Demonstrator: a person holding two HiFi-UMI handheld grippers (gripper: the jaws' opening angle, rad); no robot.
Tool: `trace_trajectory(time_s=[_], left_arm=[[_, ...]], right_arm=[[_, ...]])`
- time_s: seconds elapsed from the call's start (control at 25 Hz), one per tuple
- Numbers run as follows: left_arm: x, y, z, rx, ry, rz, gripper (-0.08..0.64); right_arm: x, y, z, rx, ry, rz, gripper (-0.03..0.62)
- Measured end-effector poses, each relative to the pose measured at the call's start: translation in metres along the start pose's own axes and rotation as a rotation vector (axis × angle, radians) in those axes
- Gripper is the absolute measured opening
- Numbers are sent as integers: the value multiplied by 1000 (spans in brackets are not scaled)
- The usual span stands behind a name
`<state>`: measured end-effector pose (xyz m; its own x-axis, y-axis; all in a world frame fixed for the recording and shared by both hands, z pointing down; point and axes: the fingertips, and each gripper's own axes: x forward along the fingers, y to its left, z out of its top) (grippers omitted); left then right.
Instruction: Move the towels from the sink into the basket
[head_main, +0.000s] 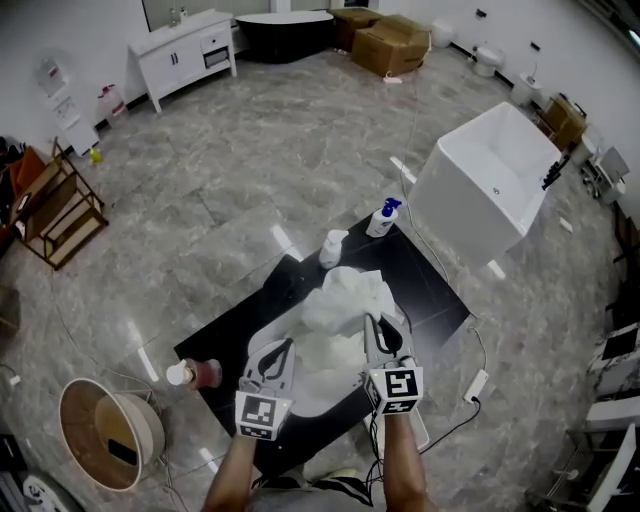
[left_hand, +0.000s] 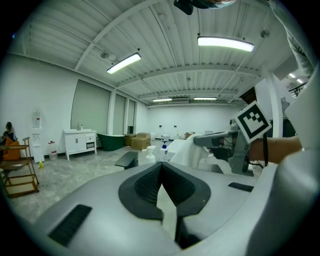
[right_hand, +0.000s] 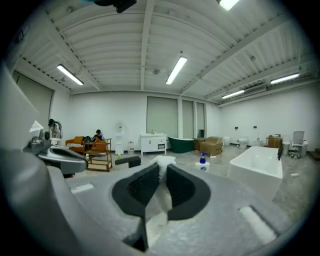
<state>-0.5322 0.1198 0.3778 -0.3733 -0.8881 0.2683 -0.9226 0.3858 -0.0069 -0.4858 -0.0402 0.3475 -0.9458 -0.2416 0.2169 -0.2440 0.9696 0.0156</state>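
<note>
- Our right gripper (right_hand: 162, 169) is clamped on the towel (head_main: 345, 297). In its own view, white cloth fills the gap between the dark pads, and a fuzzy tuft sticks out past the tips.
- Our left gripper (left_hand: 161, 165) has its jaws together, with the pads touching at the tips. A pale surface shows in the slit behind them, and we cannot tell whether it is cloth.
- In the head view both grippers sit at lower centre, side by side, each with its marker cube towards us. The left one is just left of the white heap and the right one reaches into the heap's right side.
- The towel is a crumpled white mound in the middle of the frame. It is bunched up over the sink (head_main: 315, 395), which is set in a black counter top (head_main: 425, 292).
- The basket (head_main: 148, 425) stands on the floor at the lower left, well apart from the sink, with its round mouth facing up and something dark inside.
- Two pump bottles (head_main: 333, 248) stand at the far edge of the counter, just above the towel. One is white and the other, further right, has a blue head.
- A reddish bottle (head_main: 198, 373) lies at the counter's left corner, between the basket and the left gripper.
- A white bathtub (head_main: 490, 175) fills the upper right.
</note>
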Motion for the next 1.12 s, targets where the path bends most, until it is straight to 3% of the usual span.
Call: trace_trajectory(time_s=[0.24, 0.48, 1.12], left_arm=[[-2, -39, 44, 44, -49, -43, 15], [-1, -99, 78, 88, -91, -144, 15], [9, -322, 118, 206, -173, -488, 15]], right_arm=[[-73, -42, 69, 3, -134, -93, 43], [-167, -84, 98, 23, -219, -229, 43], [-452, -205, 88, -2, -300, -712, 43]])
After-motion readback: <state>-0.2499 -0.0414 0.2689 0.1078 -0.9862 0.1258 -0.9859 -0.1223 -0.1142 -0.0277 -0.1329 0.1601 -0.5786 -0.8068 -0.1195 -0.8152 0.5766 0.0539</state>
